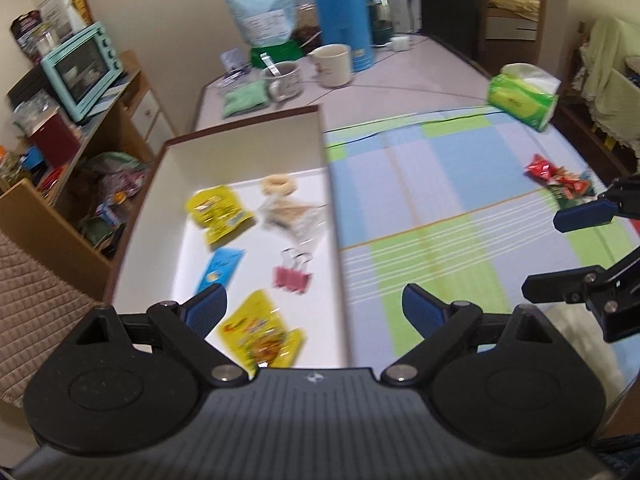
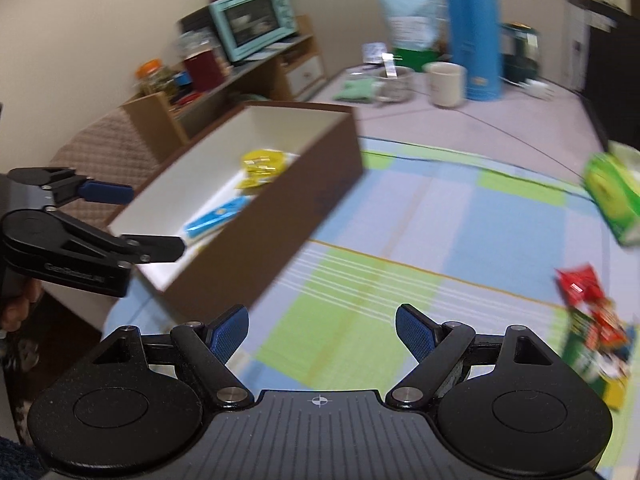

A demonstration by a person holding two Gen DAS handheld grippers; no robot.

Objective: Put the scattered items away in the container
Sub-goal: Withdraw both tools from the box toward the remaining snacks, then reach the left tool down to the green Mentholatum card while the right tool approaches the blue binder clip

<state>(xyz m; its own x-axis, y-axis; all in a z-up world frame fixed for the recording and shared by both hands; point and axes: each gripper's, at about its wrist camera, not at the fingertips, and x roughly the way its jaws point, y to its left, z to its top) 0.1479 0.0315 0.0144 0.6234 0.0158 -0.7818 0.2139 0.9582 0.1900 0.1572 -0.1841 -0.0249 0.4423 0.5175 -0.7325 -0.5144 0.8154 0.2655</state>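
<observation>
The brown box (image 1: 256,118) with a white inside holds yellow snack packets (image 1: 218,212), a clear bag of biscuits (image 1: 288,212), a blue packet (image 1: 220,270) and a pink binder clip (image 1: 291,278). My left gripper (image 1: 314,312) hangs open over the box's near right wall, nothing between its fingers. On the checked cloth at the right lie a red packet (image 1: 540,168) and a green one (image 1: 568,192). My right gripper (image 2: 322,334) is open and empty above the cloth, with the red packet (image 2: 578,286) and green packet (image 2: 596,344) to its right. The box (image 2: 280,216) stands to its left.
A green tissue pack (image 1: 522,96) sits at the cloth's far right. Two mugs (image 1: 332,64), a blue flask (image 1: 342,12), a blue bag (image 1: 262,12) and a kettle crowd the table's back. A shelf with a mint oven (image 1: 82,68) stands left of the table.
</observation>
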